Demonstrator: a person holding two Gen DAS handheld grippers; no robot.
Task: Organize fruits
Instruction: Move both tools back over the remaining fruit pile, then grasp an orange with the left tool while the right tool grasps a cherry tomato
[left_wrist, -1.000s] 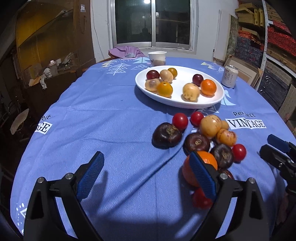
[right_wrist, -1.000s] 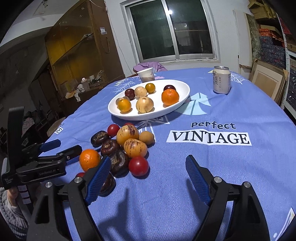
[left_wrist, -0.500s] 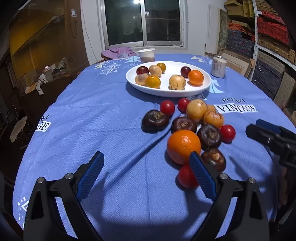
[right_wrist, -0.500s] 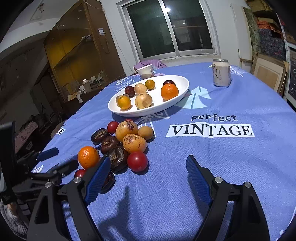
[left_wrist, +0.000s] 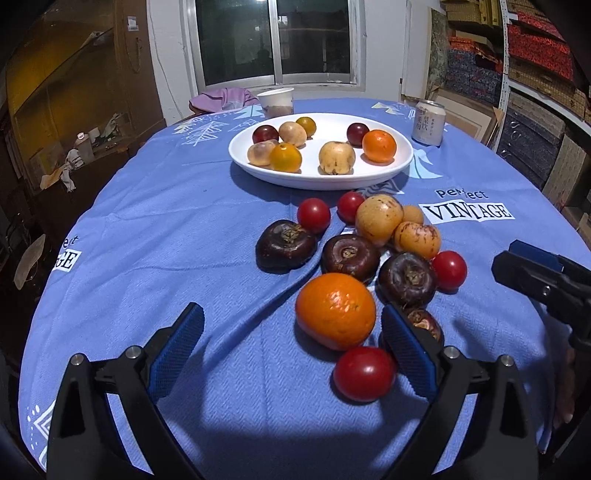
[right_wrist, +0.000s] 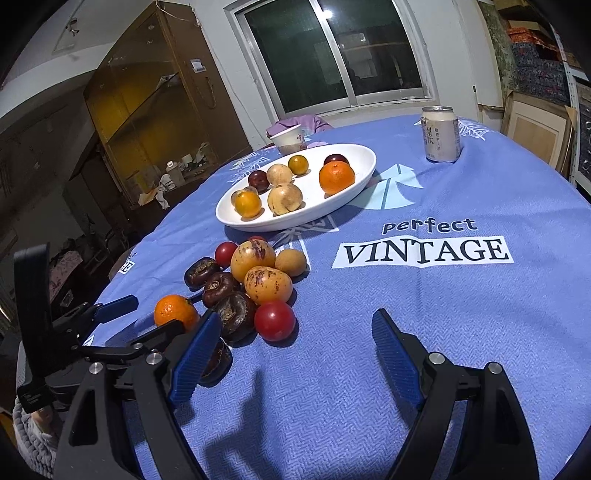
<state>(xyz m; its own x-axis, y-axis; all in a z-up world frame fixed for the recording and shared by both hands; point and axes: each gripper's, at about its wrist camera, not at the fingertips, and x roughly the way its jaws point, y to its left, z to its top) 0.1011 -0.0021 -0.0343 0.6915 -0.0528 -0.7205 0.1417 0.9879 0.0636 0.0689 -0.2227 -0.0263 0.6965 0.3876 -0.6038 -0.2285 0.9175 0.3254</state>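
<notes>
A white oval plate (left_wrist: 400, 164) (right_wrist: 364, 173) holds several fruits on the blue tablecloth. Nearer lies a loose pile: an orange (left_wrist: 335, 311) (right_wrist: 175, 311), red tomatoes (left_wrist: 364, 373) (right_wrist: 274, 319), dark brown fruits (left_wrist: 286, 245) (right_wrist: 218, 288) and speckled yellow fruits (left_wrist: 378, 219) (right_wrist: 267, 283). My left gripper (left_wrist: 291, 354) is open and empty, low over the cloth, with the orange just ahead between its fingers and a tomato by its right finger. My right gripper (right_wrist: 295, 354) is open and empty, to the right of the pile.
A drink can (left_wrist: 428, 123) (right_wrist: 441, 134) stands right of the plate. A paper cup (left_wrist: 276, 102) (right_wrist: 290, 138) and purple cloth sit at the table's far edge. A wooden cabinet stands left, shelves with boxes right. The cloth bears "perfect VINTAGE" print (right_wrist: 424, 251).
My left gripper has shifted left and moved in on the pile, so the orange now lies between its fingers instead of behind the right finger. My right gripper has come slightly closer to the pile.
</notes>
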